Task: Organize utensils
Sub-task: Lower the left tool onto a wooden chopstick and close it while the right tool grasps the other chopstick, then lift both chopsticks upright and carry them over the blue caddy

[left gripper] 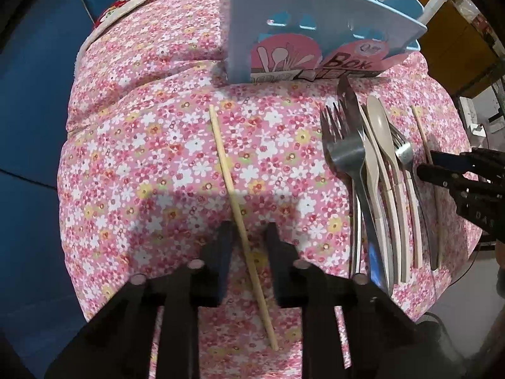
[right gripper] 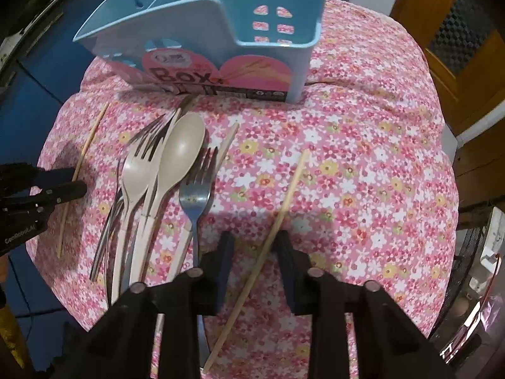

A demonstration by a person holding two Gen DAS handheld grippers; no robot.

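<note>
Your work surface is a rounded cushion under a pink flowered cloth (right gripper: 363,164), its edges falling away to blue on the left and a wooden door on the right, and at its far edge stands the blue utensil holder (right gripper: 221,31) with a pink label reading "Box". Your left gripper (left gripper: 247,233) has narrowed around one chopstick (left gripper: 240,218), its left finger touching and the right a hair off, while your right gripper (right gripper: 254,241) straddles the other chopstick (right gripper: 277,218), pads not yet pressing. Between them lies the cutlery pile (right gripper: 164,183), with bare cloth to the right.
</note>
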